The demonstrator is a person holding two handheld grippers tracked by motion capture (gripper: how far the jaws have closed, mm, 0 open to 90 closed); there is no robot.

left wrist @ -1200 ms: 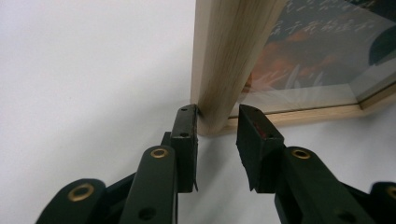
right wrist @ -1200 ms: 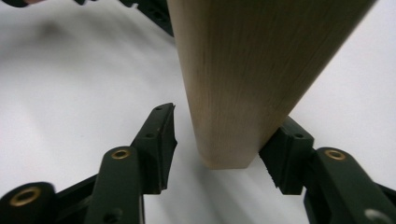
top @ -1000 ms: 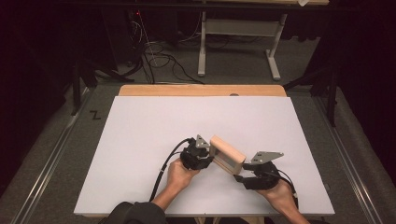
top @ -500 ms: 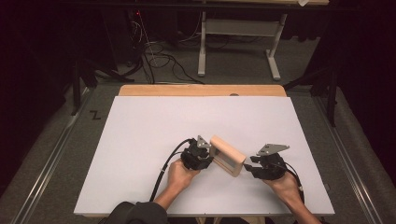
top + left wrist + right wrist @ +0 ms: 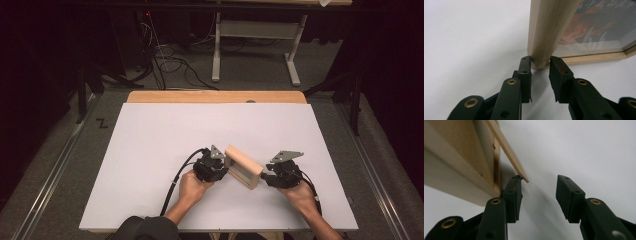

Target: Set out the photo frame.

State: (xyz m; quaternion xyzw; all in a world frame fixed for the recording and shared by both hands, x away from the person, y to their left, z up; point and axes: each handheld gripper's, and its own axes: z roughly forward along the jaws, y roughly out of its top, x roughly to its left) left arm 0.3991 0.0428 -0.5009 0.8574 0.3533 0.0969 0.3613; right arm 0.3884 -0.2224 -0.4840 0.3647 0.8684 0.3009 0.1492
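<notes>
Picture frame (image 5: 243, 167): high view — a pale wooden frame stands on edge on the white counter (image 5: 150, 150), near its front edge, between the two hands.
Left gripper (image 5: 212, 166): at the frame's left end, seemingly steadying it upright.
Right gripper (image 5: 281, 173): just off the frame's right end.
Room: beyond the frame, dark floor, cables and a white stand's legs (image 5: 255, 55).
Left gripper view: jaws straddle the frame's upright post (image 5: 546, 32), pads close on both sides; whether they press, I cannot tell. A glazed orange print (image 5: 599, 22) faces right.
Right gripper view: jaws apart, having just been closing, nothing between them; the frame's thin back prop (image 5: 506, 147) touches one fingertip (image 5: 515, 186).
</notes>
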